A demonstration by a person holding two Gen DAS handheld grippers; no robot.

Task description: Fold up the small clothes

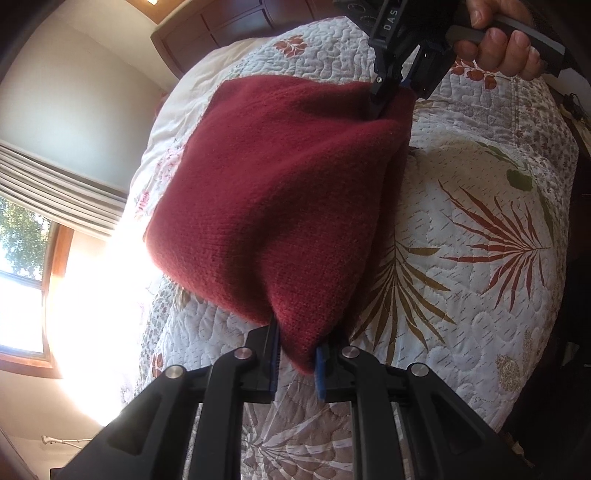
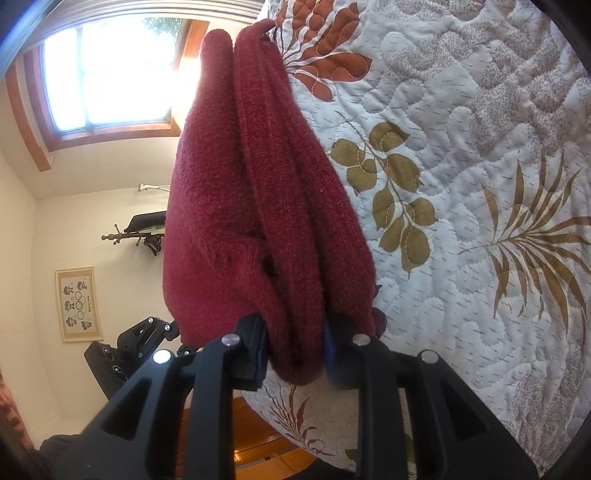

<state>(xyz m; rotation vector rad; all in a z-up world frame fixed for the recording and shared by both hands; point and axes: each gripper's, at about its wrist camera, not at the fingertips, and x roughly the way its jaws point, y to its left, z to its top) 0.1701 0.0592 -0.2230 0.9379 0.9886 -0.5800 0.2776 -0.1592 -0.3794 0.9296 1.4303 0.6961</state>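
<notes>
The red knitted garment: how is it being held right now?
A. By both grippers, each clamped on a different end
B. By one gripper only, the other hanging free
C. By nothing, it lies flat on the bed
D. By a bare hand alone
A. The left gripper pinches one end of the red knitted garment, and the right gripper bites the far end above the quilt.

Showing a home bedroom: leaf-print quilt (image 1: 480,258) covering a bed, dark wooden headboard (image 1: 207,33) behind, daylight streaming through a wood-framed window (image 2: 110,77).
</notes>
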